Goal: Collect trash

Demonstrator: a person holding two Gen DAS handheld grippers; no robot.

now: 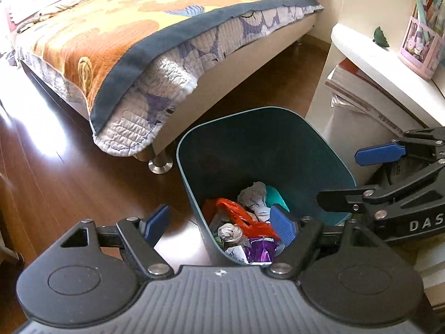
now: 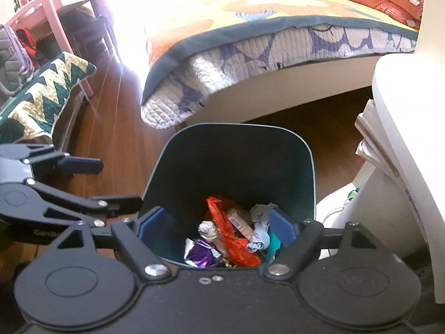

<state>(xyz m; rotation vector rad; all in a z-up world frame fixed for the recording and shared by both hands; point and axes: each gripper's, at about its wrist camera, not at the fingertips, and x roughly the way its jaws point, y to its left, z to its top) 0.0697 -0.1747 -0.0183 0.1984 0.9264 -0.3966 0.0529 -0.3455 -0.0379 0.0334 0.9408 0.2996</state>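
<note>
Upright dark-teal bin [image 2: 230,167] on floor, crumpled wrappers [image 2: 230,239] inside

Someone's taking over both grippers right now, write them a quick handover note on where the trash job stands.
Left gripper: open, nothing between its fingers, above the near rim of the bin.
Right gripper: open and empty, over the bin's mouth.
Teal bin: upright on the wood floor between the bed and a white shelf.
Done: an orange bag, a purple wrapper and crumpled paper lie inside.
Left: no loose trash shows on the visible floor; check elsewhere.
</note>
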